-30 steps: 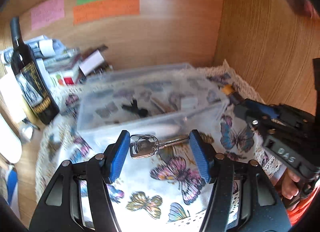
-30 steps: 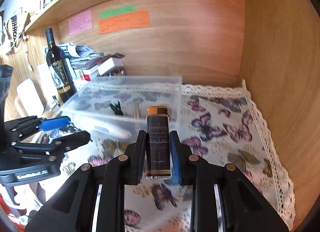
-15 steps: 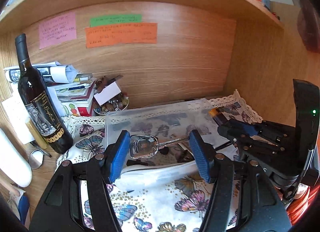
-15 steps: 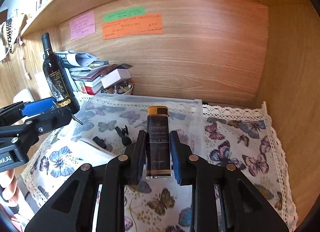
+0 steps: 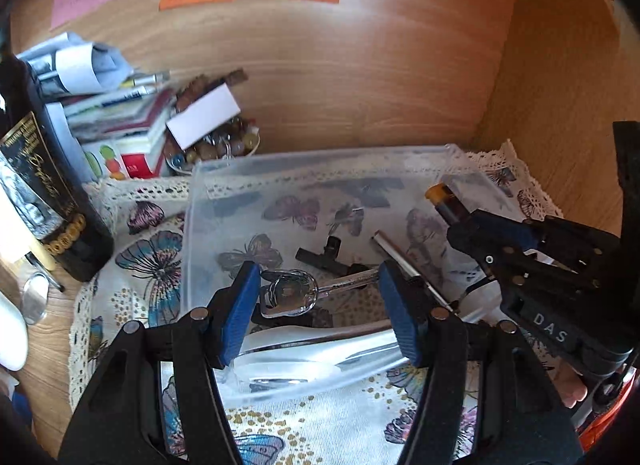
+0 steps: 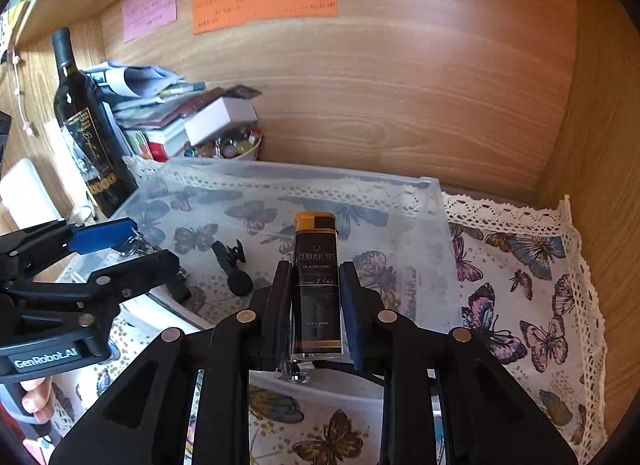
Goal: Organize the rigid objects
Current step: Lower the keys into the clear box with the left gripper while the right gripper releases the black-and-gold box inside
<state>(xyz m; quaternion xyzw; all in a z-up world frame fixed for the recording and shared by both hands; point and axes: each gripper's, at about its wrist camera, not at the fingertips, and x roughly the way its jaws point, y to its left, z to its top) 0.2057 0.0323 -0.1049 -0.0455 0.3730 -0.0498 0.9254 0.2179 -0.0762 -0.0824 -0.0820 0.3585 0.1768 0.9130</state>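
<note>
My left gripper (image 5: 316,285) is shut on a silver key (image 5: 286,293), gripped end to end between the blue pads, above the near part of a clear plastic bin (image 5: 320,155). My right gripper (image 6: 316,269) is shut on a black lighter (image 6: 316,249) with a gold top, held upright over the same bin (image 6: 304,171). In the left wrist view the right gripper (image 5: 472,225) reaches in from the right with the lighter's tip (image 5: 440,195) showing. Inside the bin lie a black clip (image 5: 324,255), a metal rod (image 5: 404,265) and a white object (image 5: 304,349).
A dark wine bottle (image 6: 86,133) stands left of the bin, with stacked books and papers (image 6: 168,113) and a bowl of beads (image 5: 216,149) behind. Wooden walls close the back and right. Butterfly cloth (image 6: 520,285) lies right of the bin.
Both grippers have moved forward and a little down toward the bin, which now looks larger and lies under the fingers. The key and the lighter stay gripped.
</note>
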